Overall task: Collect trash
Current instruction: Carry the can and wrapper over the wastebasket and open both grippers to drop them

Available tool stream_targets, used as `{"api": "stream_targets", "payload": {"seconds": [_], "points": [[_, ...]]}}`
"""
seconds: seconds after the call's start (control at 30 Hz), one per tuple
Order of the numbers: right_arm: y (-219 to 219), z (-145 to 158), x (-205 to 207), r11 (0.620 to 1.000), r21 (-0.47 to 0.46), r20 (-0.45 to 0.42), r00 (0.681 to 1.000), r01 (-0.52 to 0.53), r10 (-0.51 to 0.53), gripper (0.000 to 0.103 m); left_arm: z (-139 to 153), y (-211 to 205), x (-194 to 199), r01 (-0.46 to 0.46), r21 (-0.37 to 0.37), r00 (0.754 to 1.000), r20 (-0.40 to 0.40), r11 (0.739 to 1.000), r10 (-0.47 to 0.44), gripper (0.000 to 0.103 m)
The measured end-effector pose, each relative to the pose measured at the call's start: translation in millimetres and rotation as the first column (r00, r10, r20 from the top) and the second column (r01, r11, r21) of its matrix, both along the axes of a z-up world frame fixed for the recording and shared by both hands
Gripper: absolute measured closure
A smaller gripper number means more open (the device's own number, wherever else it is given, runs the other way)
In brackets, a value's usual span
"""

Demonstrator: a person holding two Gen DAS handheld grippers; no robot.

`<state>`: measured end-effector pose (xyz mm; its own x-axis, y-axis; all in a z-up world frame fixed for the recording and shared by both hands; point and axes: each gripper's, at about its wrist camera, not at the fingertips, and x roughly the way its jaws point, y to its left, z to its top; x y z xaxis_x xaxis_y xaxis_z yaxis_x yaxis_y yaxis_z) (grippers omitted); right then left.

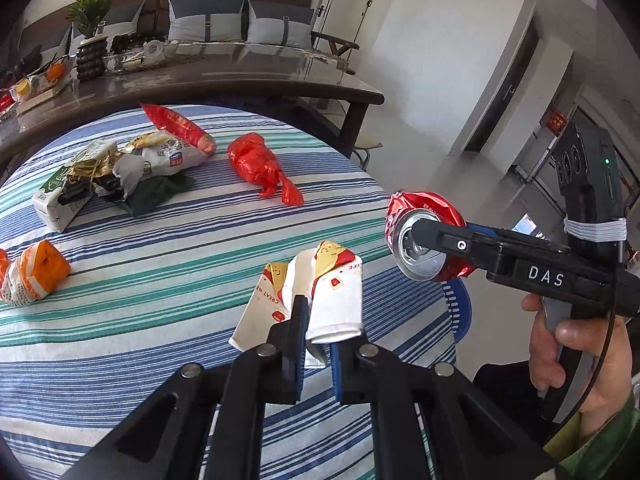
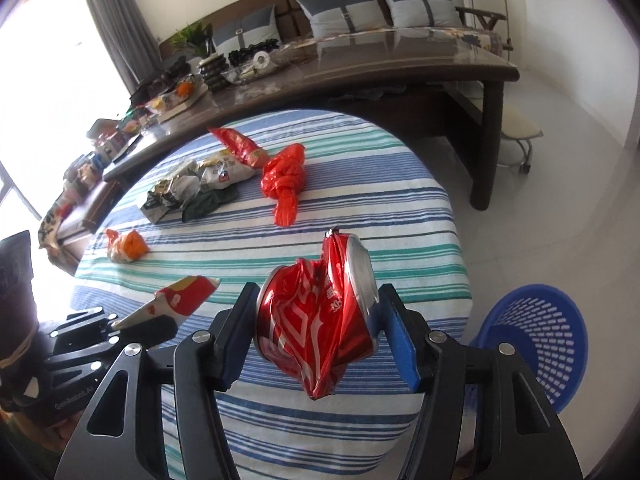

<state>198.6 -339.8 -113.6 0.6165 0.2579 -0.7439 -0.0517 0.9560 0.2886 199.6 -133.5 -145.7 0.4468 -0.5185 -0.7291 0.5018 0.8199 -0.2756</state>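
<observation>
A flattened white paper cup [image 1: 328, 288] with red and yellow print hangs above the striped table, and my left gripper [image 1: 320, 312] is shut on its lower end. To its right, my right gripper [image 1: 424, 240] is shut on a crushed red can [image 1: 434, 206], held out past the table's right edge. In the right wrist view the crushed red can [image 2: 316, 312] sits squeezed between both pads of the right gripper [image 2: 318, 289]. The paper cup [image 2: 180, 296] and the left gripper [image 2: 116, 322] show at the lower left.
A blue plastic basket [image 2: 536, 340] stands on the floor by the table's right edge. On the striped cloth [image 1: 160, 320] lie a knotted red bag [image 1: 256, 164], a pile of wrappers [image 1: 120, 168] and an orange-white wrapper [image 1: 32, 276]. A dark cluttered table [image 1: 240, 80] stands behind.
</observation>
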Motion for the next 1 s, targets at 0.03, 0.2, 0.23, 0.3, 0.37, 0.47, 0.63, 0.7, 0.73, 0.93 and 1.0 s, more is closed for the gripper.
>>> {"api": "stream_targets", "payload": {"seconds": [0.03, 0.2, 0.23, 0.3, 0.37, 0.47, 0.63, 0.7, 0.73, 0.93, 1.0], "points": [[-10, 2, -2, 1.0, 0.009, 0.003, 1.0, 0.018, -0.018, 0.041, 4, -12, 0, 0.017, 0.004, 1.0, 0.004, 1.0, -0.017, 0.093], [-79, 15, -11, 0.99, 0.002, 0.006, 0.99, 0.142, -0.142, 0.041, 15, -84, 2, 0.127, 0.019, 0.992, 0.006, 0.992, -0.127, 0.093], [-96, 17, -12, 0.985, -0.004, 0.002, 0.985, 0.17, -0.17, 0.041, 15, -100, 2, 0.15, 0.016, 0.989, 0.001, 0.989, -0.15, 0.093], [-131, 17, -16, 0.974, -0.013, -0.016, 0.974, 0.226, -0.226, 0.041, 13, -133, 4, 0.195, 0.006, 0.981, -0.019, 0.981, -0.195, 0.093], [-164, 13, -17, 0.963, -0.013, -0.048, 0.962, 0.27, -0.271, 0.041, 7, -168, 4, 0.24, -0.009, 0.97, -0.048, 0.971, -0.24, 0.093], [-212, -4, -15, 0.944, 0.009, -0.115, 0.938, 0.33, -0.326, 0.041, -9, -216, 4, 0.296, -0.025, 0.951, -0.088, 0.955, -0.297, 0.093], [-263, -42, -20, 0.918, -0.001, -0.175, 0.904, 0.397, -0.391, 0.041, -44, -278, 3, 0.353, -0.009, 0.929, -0.119, 0.936, -0.351, 0.093], [-276, -54, -22, 0.912, 0.002, -0.202, 0.893, 0.411, -0.402, 0.041, -59, -296, 5, 0.364, -0.001, 0.924, -0.128, 0.931, -0.361, 0.093], [-282, -58, -21, 0.911, 0.001, -0.208, 0.891, 0.413, -0.403, 0.041, -66, -303, 5, 0.368, 0.002, 0.922, -0.133, 0.93, -0.364, 0.093], [-302, -75, -18, 0.91, 0.015, -0.241, 0.885, 0.414, -0.398, 0.041, -100, -332, 14, 0.378, 0.019, 0.915, -0.16, 0.926, -0.37, 0.093], [-308, -76, -19, 0.911, 0.014, -0.241, 0.885, 0.413, -0.397, 0.041, -109, -342, 15, 0.38, 0.037, 0.915, -0.162, 0.924, -0.37, 0.093]]}}
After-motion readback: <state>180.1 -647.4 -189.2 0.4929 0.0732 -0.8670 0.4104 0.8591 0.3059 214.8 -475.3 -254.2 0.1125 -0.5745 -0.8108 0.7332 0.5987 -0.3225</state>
